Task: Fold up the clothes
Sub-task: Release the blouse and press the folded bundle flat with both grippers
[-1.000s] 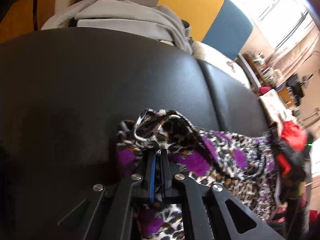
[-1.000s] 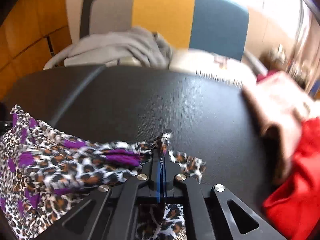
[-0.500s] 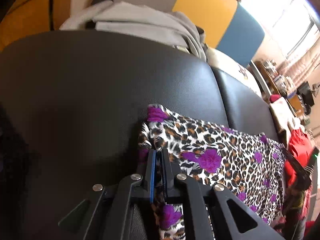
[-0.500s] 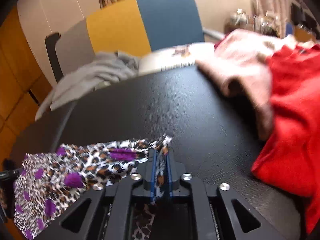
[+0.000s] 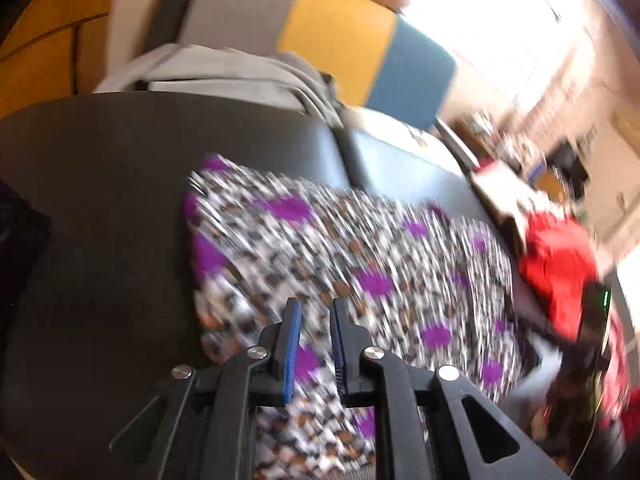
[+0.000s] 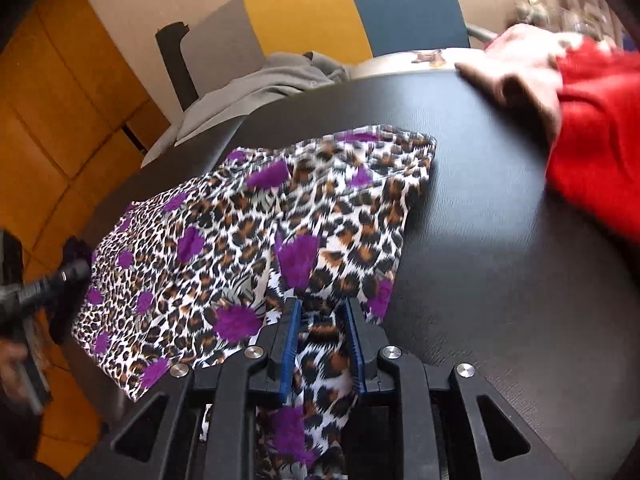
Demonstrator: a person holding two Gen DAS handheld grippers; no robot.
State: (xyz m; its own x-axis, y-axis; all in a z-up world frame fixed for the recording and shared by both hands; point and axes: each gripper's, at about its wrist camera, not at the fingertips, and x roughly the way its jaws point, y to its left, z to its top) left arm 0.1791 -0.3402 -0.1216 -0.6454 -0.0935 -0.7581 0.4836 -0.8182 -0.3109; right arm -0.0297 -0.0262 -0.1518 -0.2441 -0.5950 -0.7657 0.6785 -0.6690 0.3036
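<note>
Black table (image 6: pixel 500 240) holds leopard cloth (image 6: pixel 248 232); our left gripper (image 5: pixel 314 320) & right gripper (image 6: pixel 320 320) are opening, cloth between jaws, unpinched. Fold may slip off near edge.

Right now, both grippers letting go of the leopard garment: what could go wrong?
1. The leopard-print garment with purple flowers hangs over the near edge of the black padded table; it may slide off.
2. The opening right gripper and left gripper have cloth between the pads; a snag could undo the fold.
3. The red garment lies close.
</note>
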